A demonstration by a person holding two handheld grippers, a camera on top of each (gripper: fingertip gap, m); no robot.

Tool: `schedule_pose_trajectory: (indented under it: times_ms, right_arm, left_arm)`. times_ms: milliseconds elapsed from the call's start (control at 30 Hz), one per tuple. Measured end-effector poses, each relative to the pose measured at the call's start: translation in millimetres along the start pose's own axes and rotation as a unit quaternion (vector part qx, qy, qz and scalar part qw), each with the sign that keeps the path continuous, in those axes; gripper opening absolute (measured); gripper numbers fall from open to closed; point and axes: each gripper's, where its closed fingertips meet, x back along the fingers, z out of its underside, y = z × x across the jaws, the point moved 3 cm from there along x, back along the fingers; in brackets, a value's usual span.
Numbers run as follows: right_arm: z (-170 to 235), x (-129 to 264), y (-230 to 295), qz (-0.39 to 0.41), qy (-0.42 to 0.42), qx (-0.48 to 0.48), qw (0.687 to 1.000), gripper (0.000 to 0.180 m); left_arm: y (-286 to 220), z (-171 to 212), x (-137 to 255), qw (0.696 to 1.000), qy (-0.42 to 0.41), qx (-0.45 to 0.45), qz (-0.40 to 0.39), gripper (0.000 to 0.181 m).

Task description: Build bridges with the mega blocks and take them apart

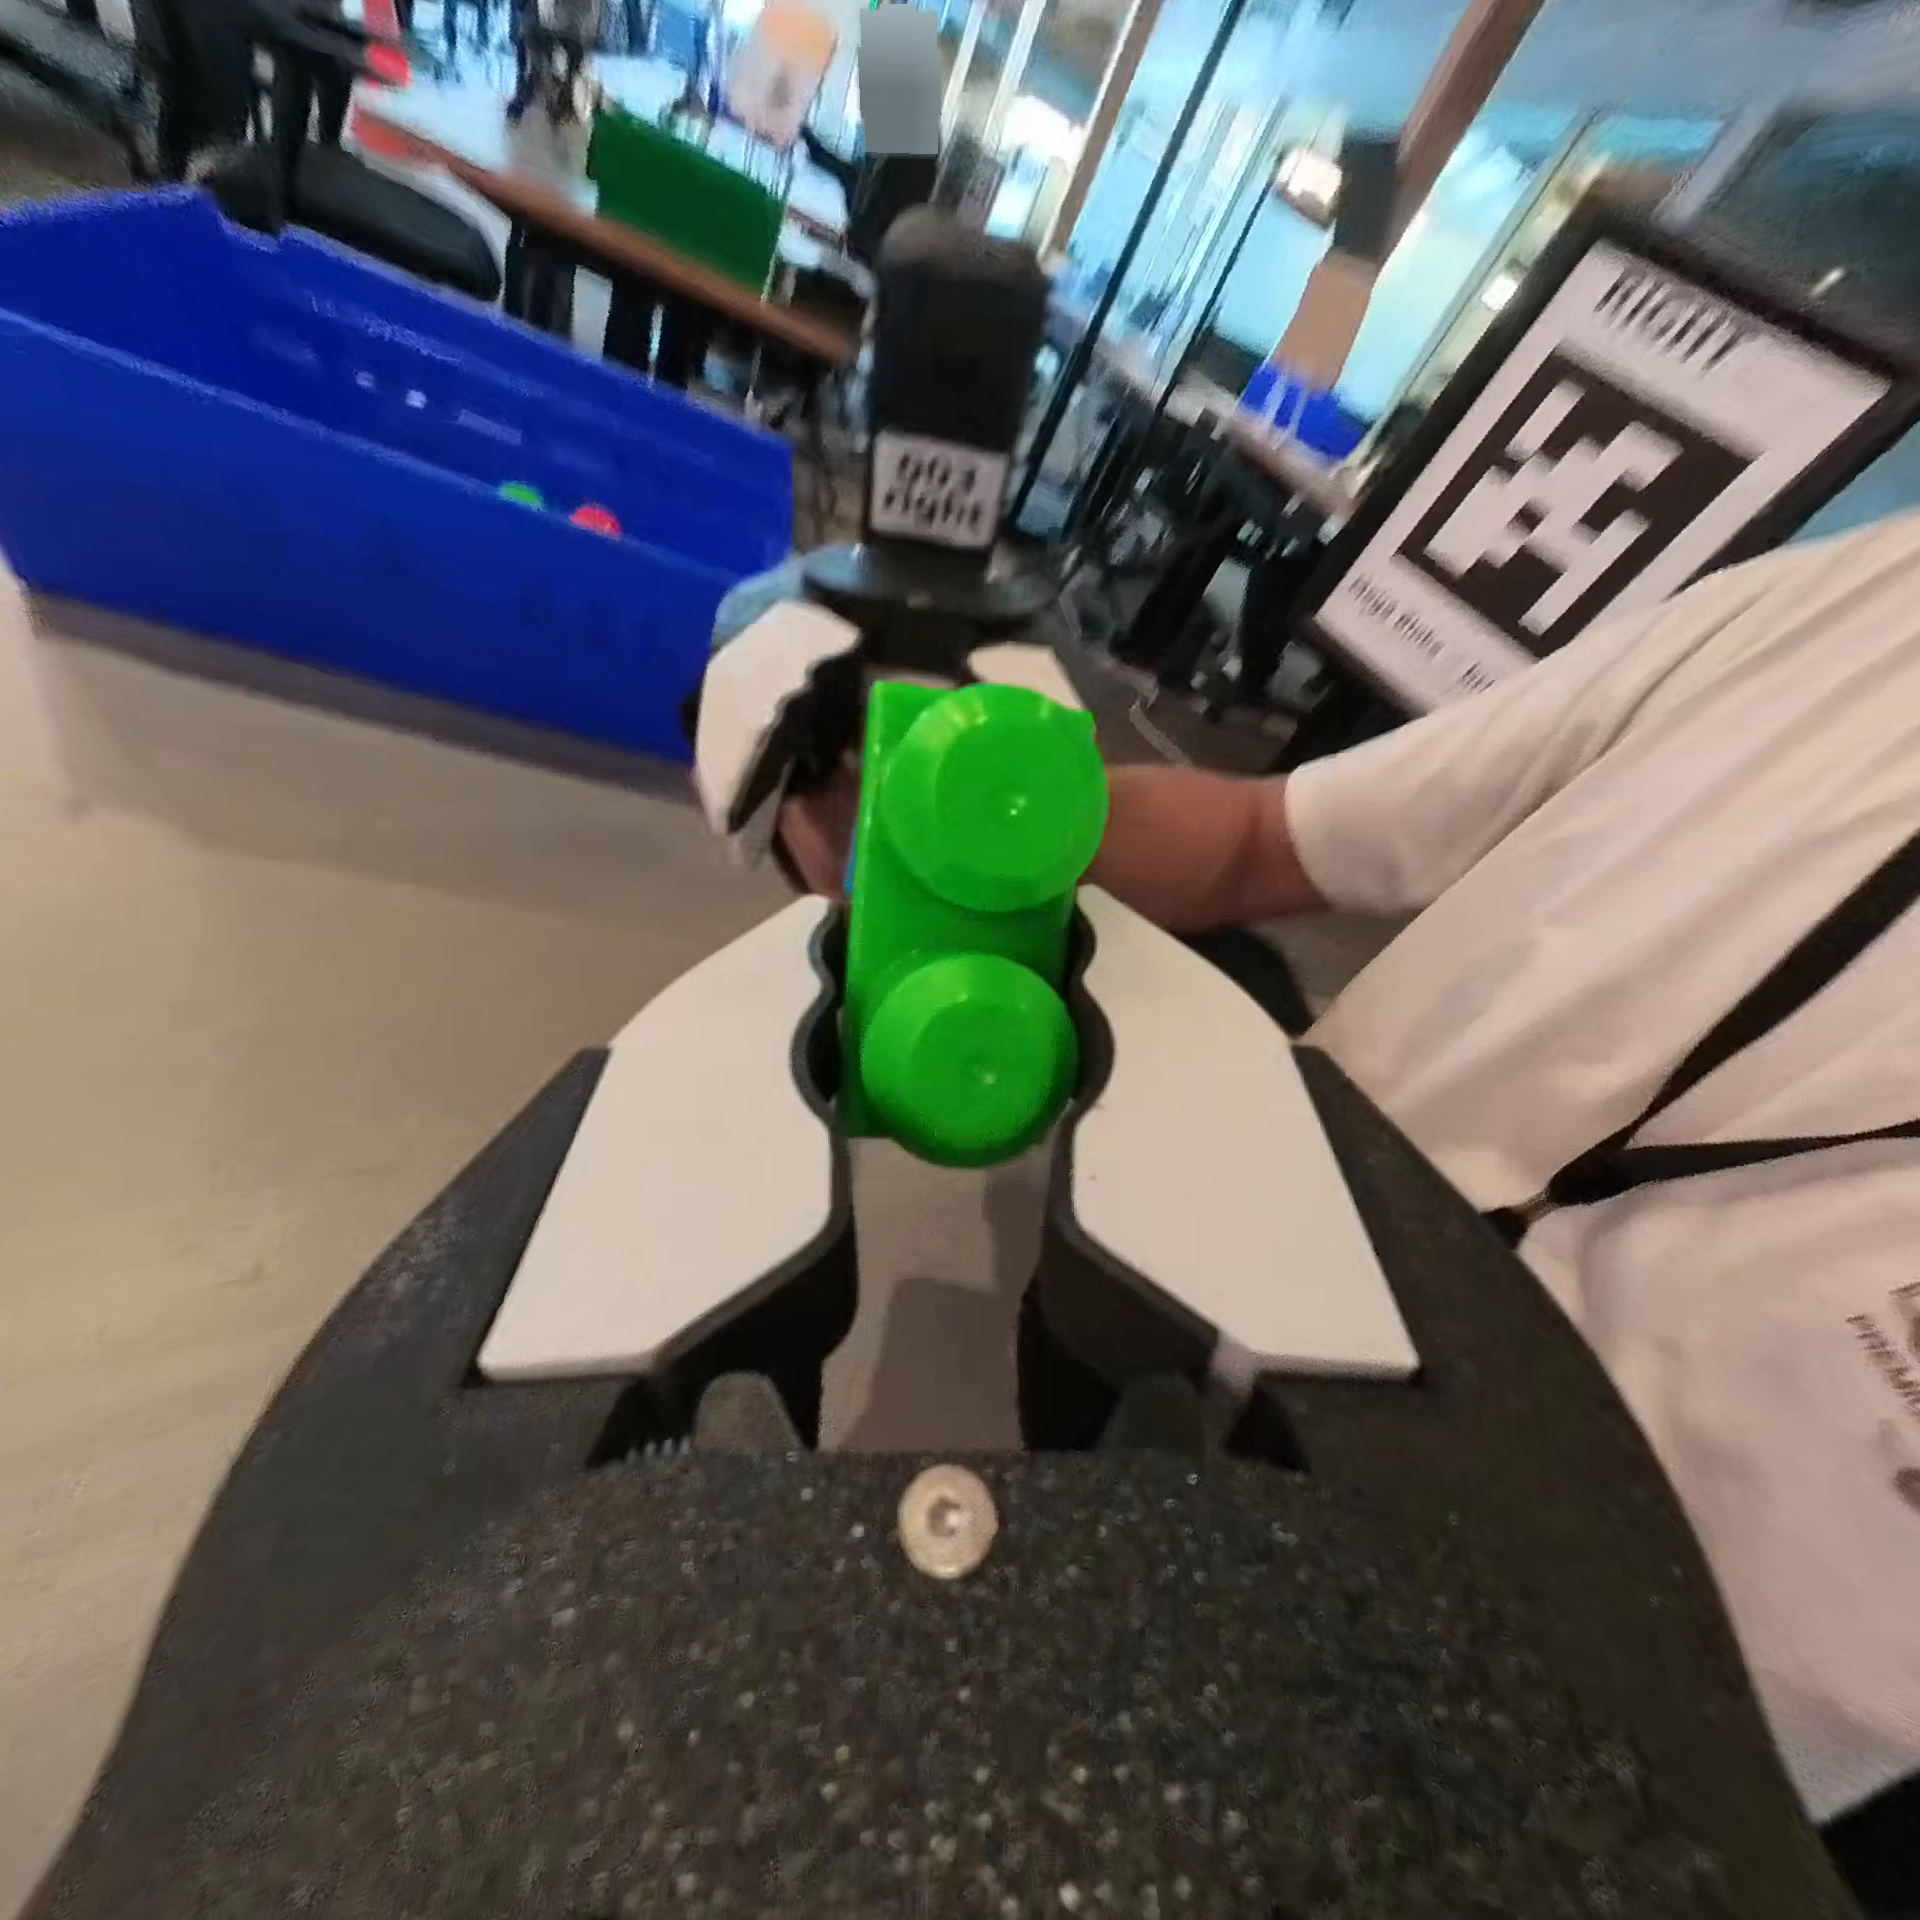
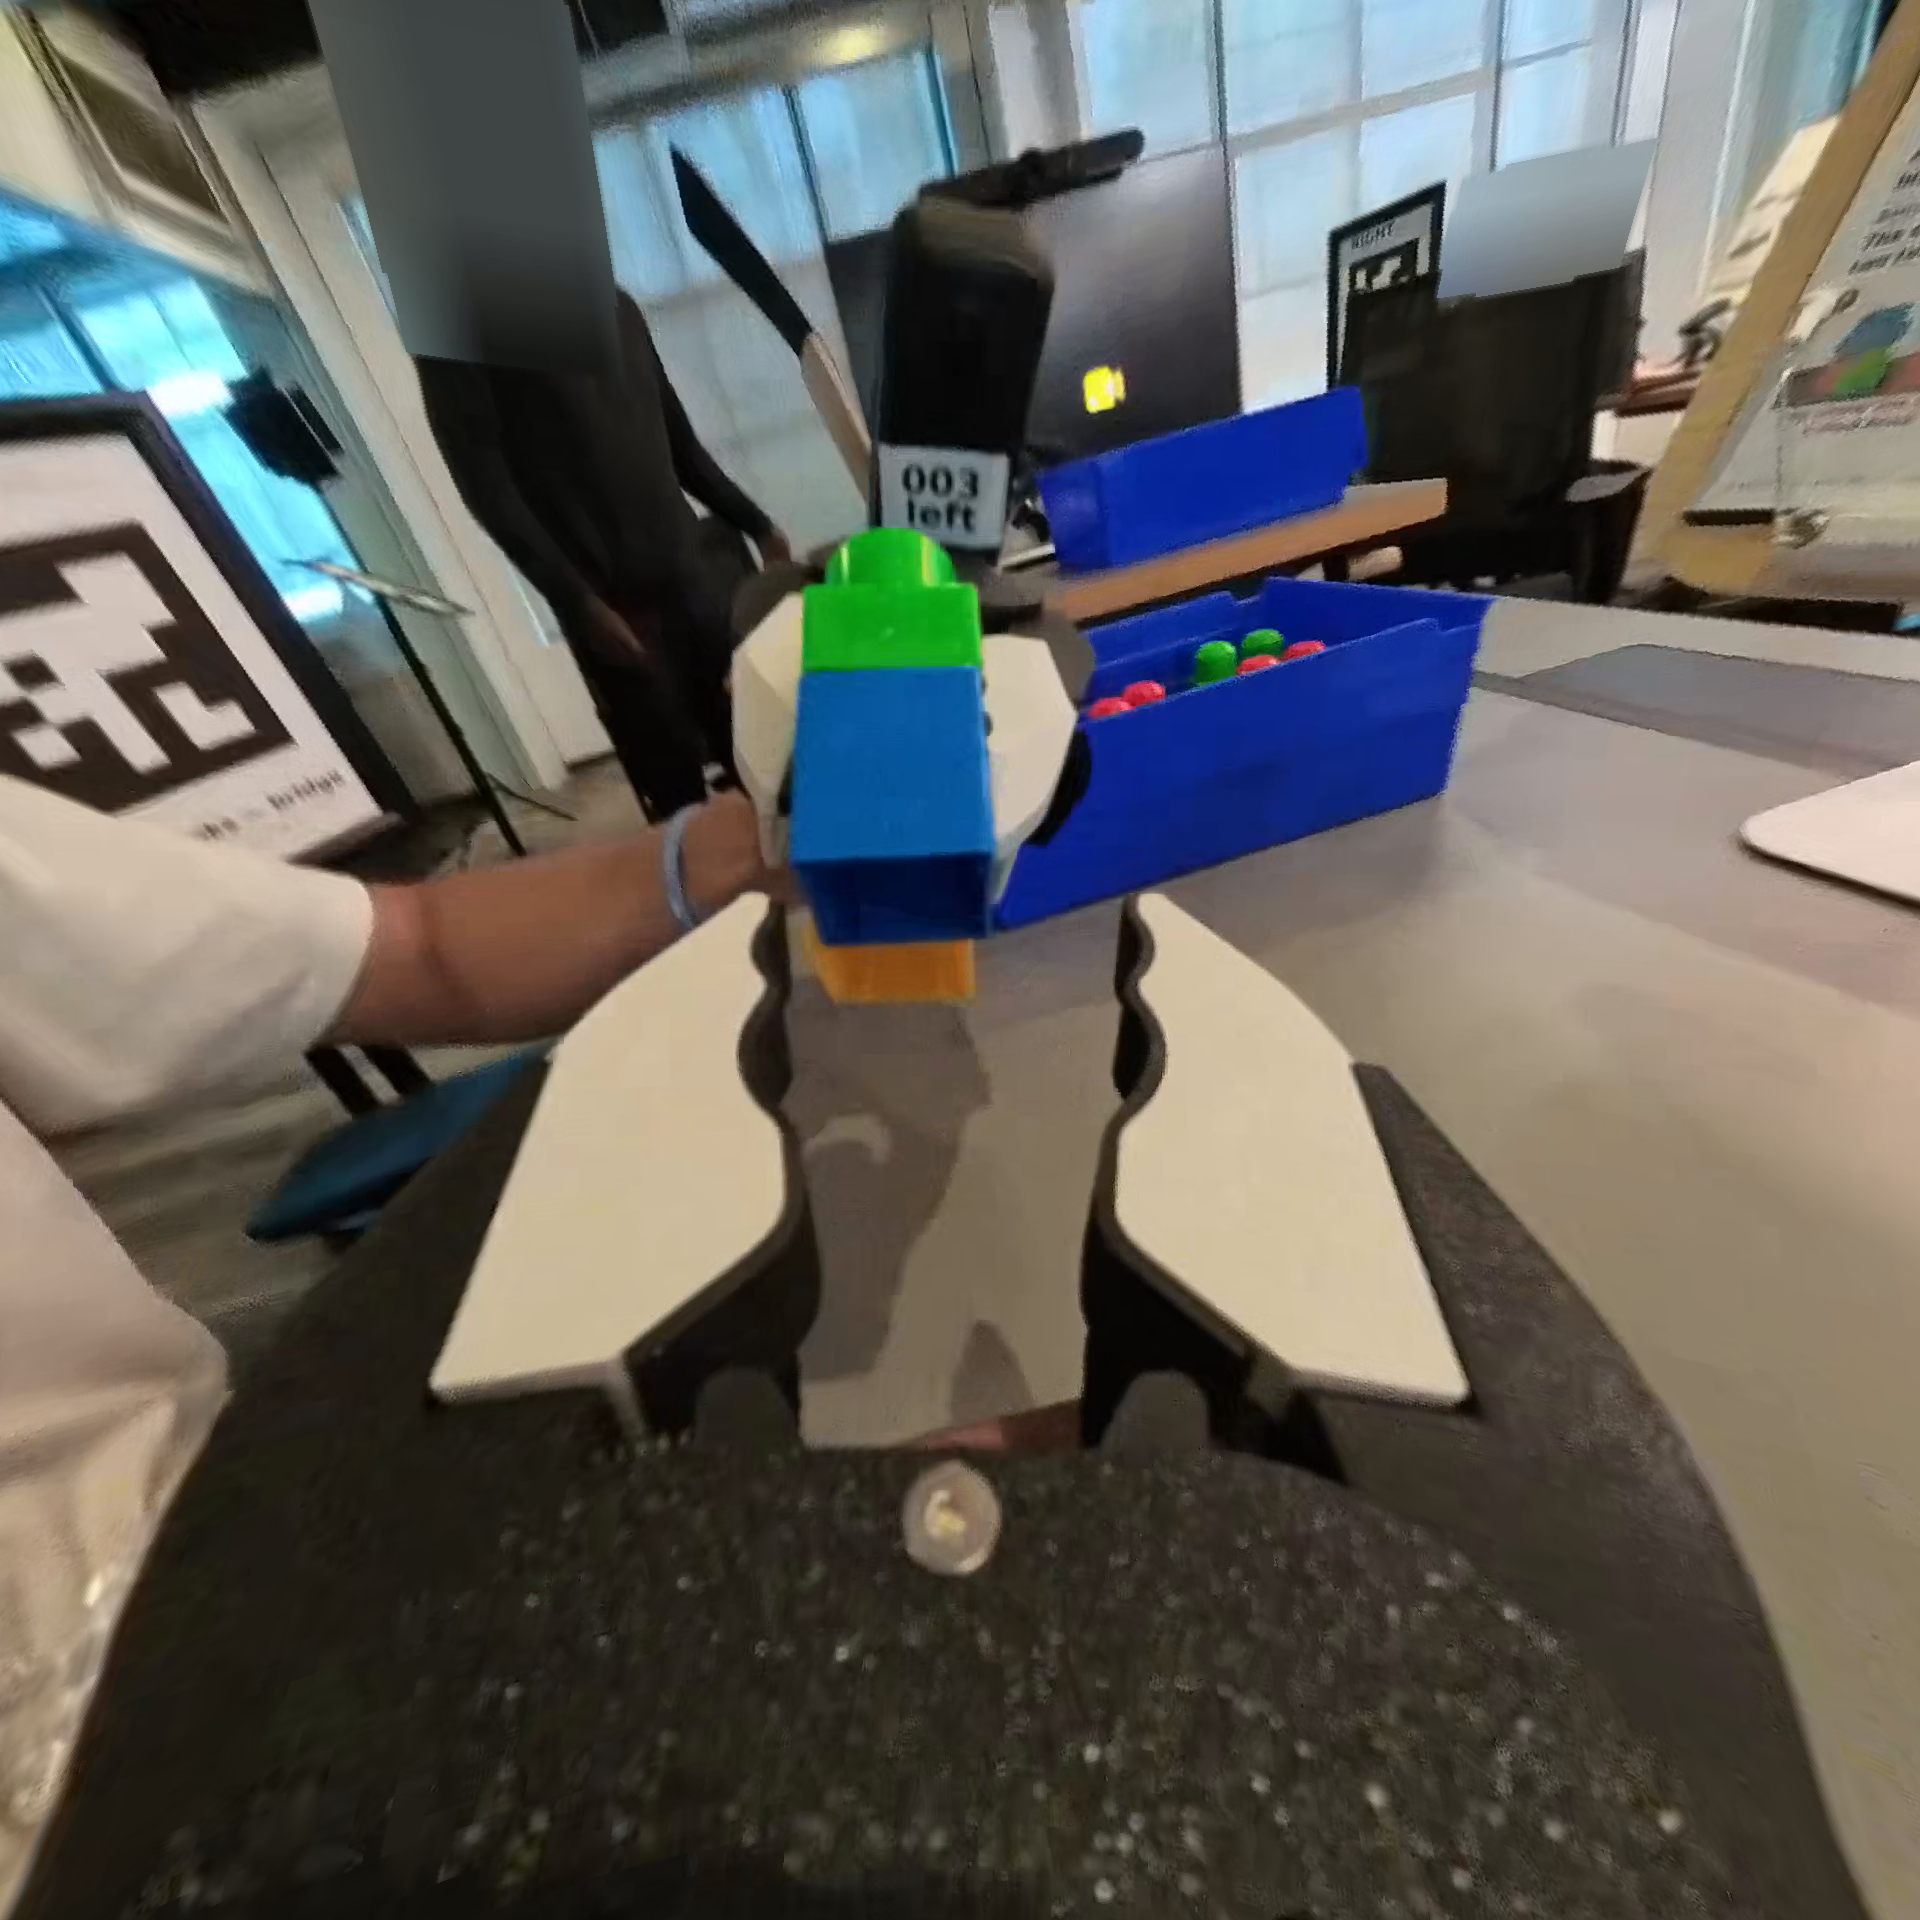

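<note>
— Nearest the lens in the left wrist view, what is seen between the white-and-black fingers of the left gripper (image 1: 951, 997)?

— A bright green plastic block with two round studs (image 1: 961, 914) is pinched there; the jaws are pressed against its sides, and the studs are turned toward the camera.

— And the right gripper (image 2: 945, 966)?

— Its jaws are spread wide and nothing is held between them. Just beyond its fingertips a stack is seen: the green block on top, a blue plastic block (image 2: 891, 800) under it, and an orange plastic block (image 2: 896, 968) at the bottom. The stack is lifted clear of the pale grey tabletop (image 2: 1558, 1091) and is gripped at the green block by the left gripper.

— Is the orange block touched by the right fingers?

— That cannot be told; it is seen between the tips, apart from both.

— What else is shown?

— A blue plastic bin (image 2: 1268, 769) is set on the table beyond the stack, with red and green blocks (image 2: 1210, 675) inside. A white-sleeved arm (image 2: 499, 935) is seen at the left.
</note>
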Motion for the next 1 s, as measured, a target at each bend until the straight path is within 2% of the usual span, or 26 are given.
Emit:
schedule_pose_trajectory:
  times_ms: [67, 133, 400, 500, 567, 633, 667, 733, 800, 867, 900, 1000]
  right_arm:
    - [-0.7, -8.3, 3.1, -0.006, -0.027, -0.005, 1.000, 0.055]
    - [-5.7, -12.2, 5.9, -0.009, -0.064, -0.003, 0.998, 0.036]
    - [-5.2, -13.9, 4.6, 0.007, -0.082, -0.003, 0.997, 0.033]
    - [-10.4, 2.5, -7.3, 0.015, -0.105, -0.032, 0.994, 0.033]
    - [-13.1, 11.7, -10.6, 0.026, -0.105, -0.023, 0.994, 0.033]
    - [-9.8, 15.5, -14.1, 0.031, -0.093, -0.031, 0.995, 0.034]
    - [-6.2, 16.3, -17.7, 0.057, -0.080, -0.020, 0.995, 0.034]
    - [7.4, 18.4, -29.3, 0.159, -0.026, 0.043, 0.986, 0.035]
    - [18.4, 27.2, -44.6, 0.288, 0.022, 0.110, 0.951, 0.035]
    - [17.0, 31.3, -46.5, 0.342, 0.028, 0.142, 0.928, 0.034]
    - [18.0, 31.5, -48.0, 0.353, 0.030, 0.142, 0.924, 0.035]
    - [17.5, 32.9, -51.4, 0.365, 0.033, 0.134, 0.921, 0.035]
  left_arm:
    - [-1.4, 2.0, -0.1, 1.000, -0.025, 0.010, 0.016, 0.038]
    - [3.9, 8.9, -2.8, 1.000, -0.026, 0.011, 0.000, 0.036]
    - [7.7, 7.4, 3.8, 0.993, -0.106, -0.013, -0.042, 0.036]
    - [12.3, -10.8, 41.7, 0.979, -0.200, 0.012, -0.038, 0.036]
    - [13.2, -12.3, 62.7, 0.976, -0.212, 0.010, -0.049, 0.036]
    - [6.5, -5.7, 67.5, 0.981, -0.187, 0.009, -0.048, 0.036]
    - [7.5, 1.6, 66.4, 0.983, -0.164, 0.002, -0.081, 0.036]
    - [18.6, 21.9, 64.2, 0.973, -0.109, -0.021, -0.200, 0.036]
    - [40.3, 38.5, 74.6, 0.923, -0.082, -0.038, -0.374, 0.036]
    - [50.1, 45.9, 87.5, 0.869, -0.100, -0.032, -0.483, 0.036]
    - [51.4, 48.2, 86.8, 0.865, -0.106, -0.023, -0.490, 0.036]
    - [58.0, 58.9, 77.7, 0.876, -0.103, -0.001, -0.471, 0.036]
